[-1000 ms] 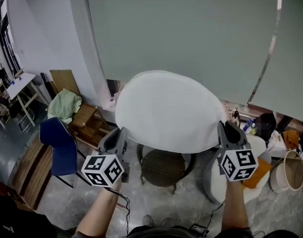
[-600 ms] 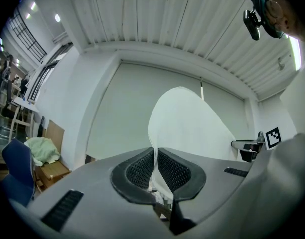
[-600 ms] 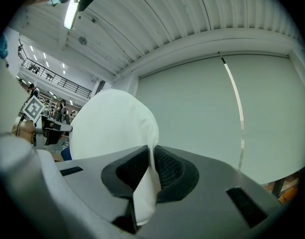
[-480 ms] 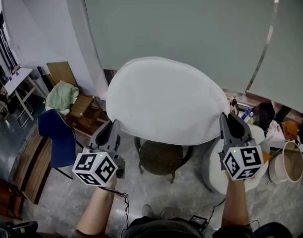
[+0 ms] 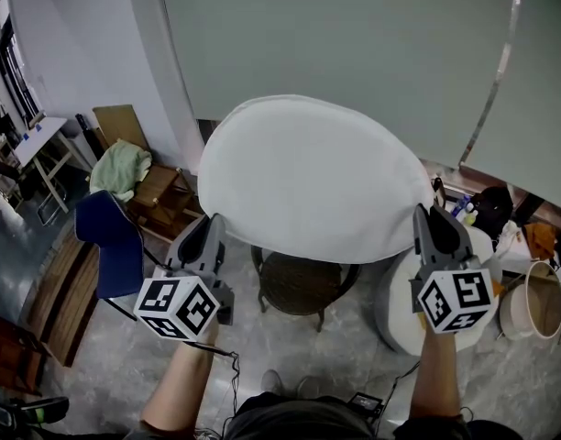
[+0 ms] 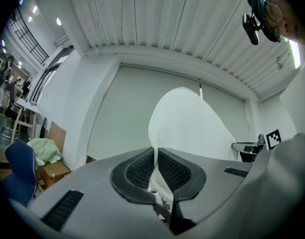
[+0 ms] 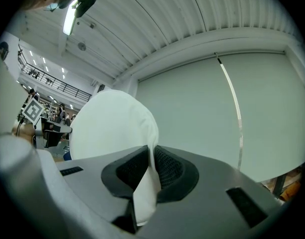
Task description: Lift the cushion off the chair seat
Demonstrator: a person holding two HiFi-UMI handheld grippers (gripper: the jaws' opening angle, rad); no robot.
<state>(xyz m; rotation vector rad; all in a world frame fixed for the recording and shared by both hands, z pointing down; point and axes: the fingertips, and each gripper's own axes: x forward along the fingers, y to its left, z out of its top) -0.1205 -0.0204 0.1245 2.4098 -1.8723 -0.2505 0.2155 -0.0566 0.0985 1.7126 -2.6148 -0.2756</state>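
A large white oval cushion [image 5: 313, 177] is held up in the air in front of a pale grey wall [image 5: 354, 35]. It is well clear of the round dark chair seat [image 5: 303, 308], which is seen directly below it on the floor [image 5: 262, 365]. The cushion's lower left edge is pinched by the left gripper [image 5: 213, 224] and its lower right edge by the right gripper [image 5: 427, 214]. In the left gripper view the jaws are seen almost together, with only a thin fold of white fabric clamped between the ribbed black pads. In the right gripper view the jaws are likewise narrowed on a thicker fold, which hangs down between them. Both grippers are pointed roughly level, one at each side of the cushion, with a marker cube at the rear of each. A blue chair [image 5: 111, 255] is placed to the left, near a green cloth [image 5: 120, 168] draped over wooden furniture. A pale basket [image 5: 528, 314] is seen at the far right.
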